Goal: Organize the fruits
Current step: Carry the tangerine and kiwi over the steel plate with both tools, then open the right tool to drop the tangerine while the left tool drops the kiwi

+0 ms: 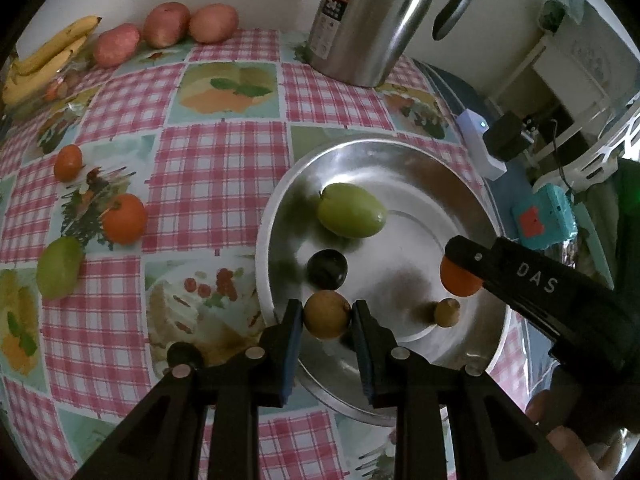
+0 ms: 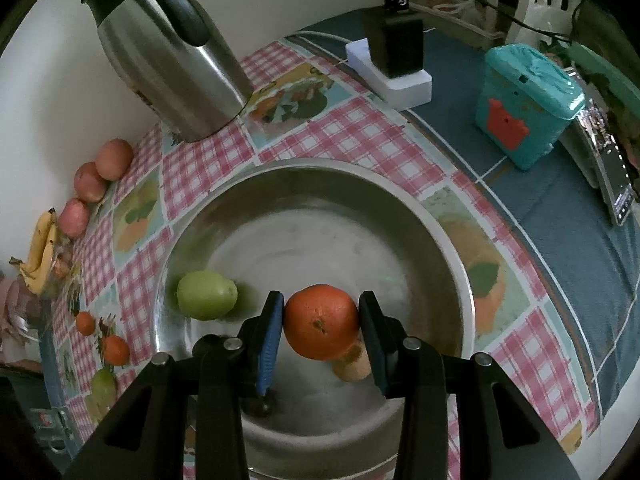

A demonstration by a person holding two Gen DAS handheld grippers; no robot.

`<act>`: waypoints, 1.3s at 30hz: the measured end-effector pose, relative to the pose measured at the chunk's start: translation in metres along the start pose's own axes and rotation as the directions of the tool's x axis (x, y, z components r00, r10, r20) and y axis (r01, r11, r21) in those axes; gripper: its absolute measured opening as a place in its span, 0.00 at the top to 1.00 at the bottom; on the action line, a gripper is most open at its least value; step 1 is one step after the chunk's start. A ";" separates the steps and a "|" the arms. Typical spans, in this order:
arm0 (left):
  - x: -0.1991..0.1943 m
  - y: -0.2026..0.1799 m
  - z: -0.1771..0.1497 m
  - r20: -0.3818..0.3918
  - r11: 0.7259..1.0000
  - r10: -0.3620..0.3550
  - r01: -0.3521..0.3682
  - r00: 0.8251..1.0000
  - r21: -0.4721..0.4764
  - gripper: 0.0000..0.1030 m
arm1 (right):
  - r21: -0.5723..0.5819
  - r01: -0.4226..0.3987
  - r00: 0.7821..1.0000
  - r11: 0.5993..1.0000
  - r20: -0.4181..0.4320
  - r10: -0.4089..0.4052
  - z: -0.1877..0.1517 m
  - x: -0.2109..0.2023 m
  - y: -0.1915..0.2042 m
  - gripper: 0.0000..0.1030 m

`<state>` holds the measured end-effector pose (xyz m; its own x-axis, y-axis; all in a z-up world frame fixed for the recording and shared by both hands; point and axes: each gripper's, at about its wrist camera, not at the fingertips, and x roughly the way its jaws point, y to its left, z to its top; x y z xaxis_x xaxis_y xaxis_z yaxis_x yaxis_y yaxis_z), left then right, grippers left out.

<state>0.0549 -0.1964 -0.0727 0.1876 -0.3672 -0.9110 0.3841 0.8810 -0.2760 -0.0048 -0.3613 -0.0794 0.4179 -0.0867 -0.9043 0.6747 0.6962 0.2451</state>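
Left hand-held gripper [image 1: 327, 314] is clenched on a small tan-brown round fruit [image 1: 326, 314], held over the near rim of the steel bowl [image 1: 280, 200]. Right hand-held gripper [image 2: 321, 327] is clamped on an orange mandarin [image 2: 321, 327] above the bowl's floor – pads press it on both sides. In the left wrist view that same gripper comes in over the bowl's right rim with the mandarin at its tip.

Inside the bowl: a green fruit [image 1: 351, 209] toward the far side, a dark plum-like fruit [image 1: 327, 269] just beside the held tan fruit, and a small brown fruit [image 1: 447, 312] near the right rim. The right wrist view shows a tan fruit [image 2: 354, 364] partly hidden under the mandarin.

On the checked tablecloth [image 1: 216, 168] left of the bowl – two more mandarins [image 1: 124, 218] and another green fruit [image 1: 60, 267], all apart from each other. Along the table's far edge by the wall: three reddish apples [image 1: 166, 24] in a row, bananas [image 1: 48, 60] at the far-left corner, a steel kettle [image 1: 368, 20] behind the bowl. Past the tablecloth's right edge sit a white power strip with black adapter [image 2: 394, 64] and a teal box [image 2: 524, 104].
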 end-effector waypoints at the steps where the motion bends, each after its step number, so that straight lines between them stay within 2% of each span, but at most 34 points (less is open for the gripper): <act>1: 0.001 0.000 -0.001 0.004 1.000 0.002 -0.002 1.000 0.004 0.74 | -0.005 -0.001 1.000 1.000 -0.001 0.001 0.000 0.001 0.001 0.61; 12: 0.008 0.001 -0.001 -0.010 1.000 0.013 -0.013 1.000 0.004 0.74 | -0.029 -0.008 1.000 1.000 -0.004 0.008 -0.002 0.012 0.009 0.61; 25: 0.009 0.002 0.000 -0.016 1.000 0.004 -0.004 1.000 -0.002 0.73 | -0.029 0.017 0.999 0.999 -0.048 -0.018 -0.007 0.023 0.010 0.60; 39: 0.011 0.001 -0.001 -0.020 1.000 0.005 -0.005 1.000 0.001 0.73 | -0.046 0.037 0.997 0.998 -0.059 -0.040 -0.006 0.025 0.013 0.60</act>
<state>0.0561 -0.1991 -0.0834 0.1715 -0.3566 -0.9184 0.3841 0.8826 -0.2710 0.0107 -0.3499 -0.1010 0.3541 -0.0717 -0.9325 0.6607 0.7248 0.1952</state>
